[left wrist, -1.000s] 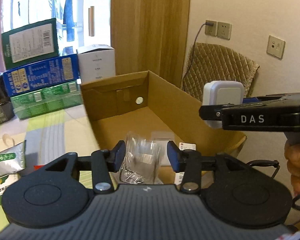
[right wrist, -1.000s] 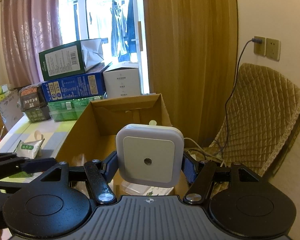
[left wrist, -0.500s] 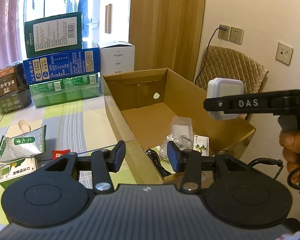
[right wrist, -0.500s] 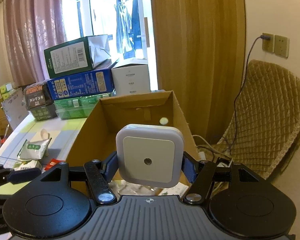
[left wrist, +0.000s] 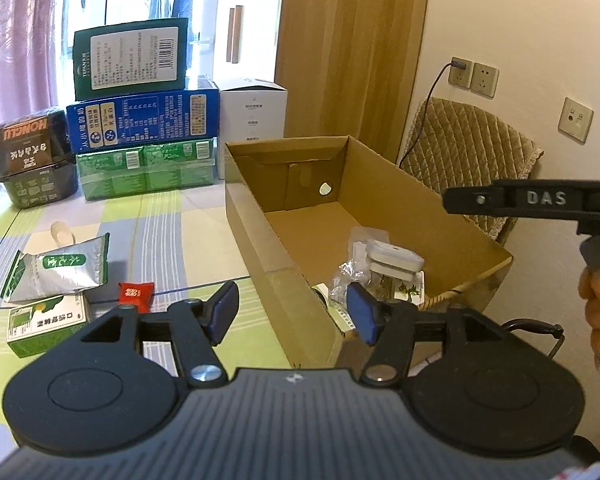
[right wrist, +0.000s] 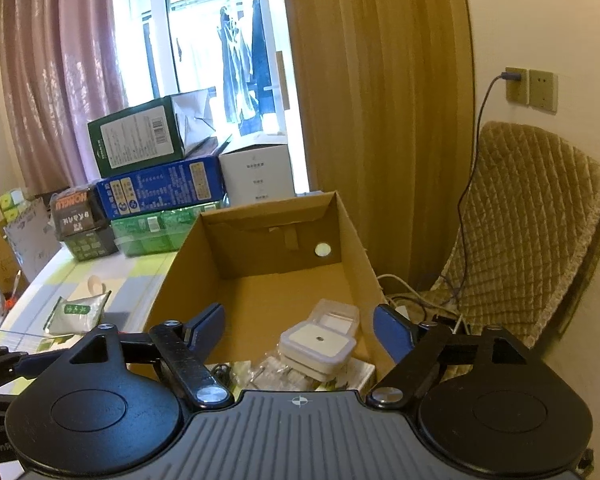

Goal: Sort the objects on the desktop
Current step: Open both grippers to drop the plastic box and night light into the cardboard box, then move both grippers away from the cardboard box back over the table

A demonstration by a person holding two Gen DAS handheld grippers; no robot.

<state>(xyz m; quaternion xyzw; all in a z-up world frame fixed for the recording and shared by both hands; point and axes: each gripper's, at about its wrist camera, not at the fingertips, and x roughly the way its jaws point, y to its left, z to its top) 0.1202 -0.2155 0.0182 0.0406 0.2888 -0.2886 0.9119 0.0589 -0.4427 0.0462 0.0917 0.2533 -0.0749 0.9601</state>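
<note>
Both my grippers, left [left wrist: 292,312] and right [right wrist: 298,330], gape empty; the white square night light [right wrist: 318,342] lies flat in the cardboard box [right wrist: 260,280]

**Legible Markings**

"DAS" is printed in pale letters on the black arm of the right hand-held gripper [left wrist: 540,199], at 3 o'clock in the left wrist view. "HONGLI" appears upside down on the dark brown box [left wrist: 31,134] at 9 o'clock on the surface; the same box [right wrist: 73,204] shows it in the right wrist view. The green carton [left wrist: 130,58] carries a barcode; its fine print, like the Chinese text on the other packages, cannot be made out.
</note>
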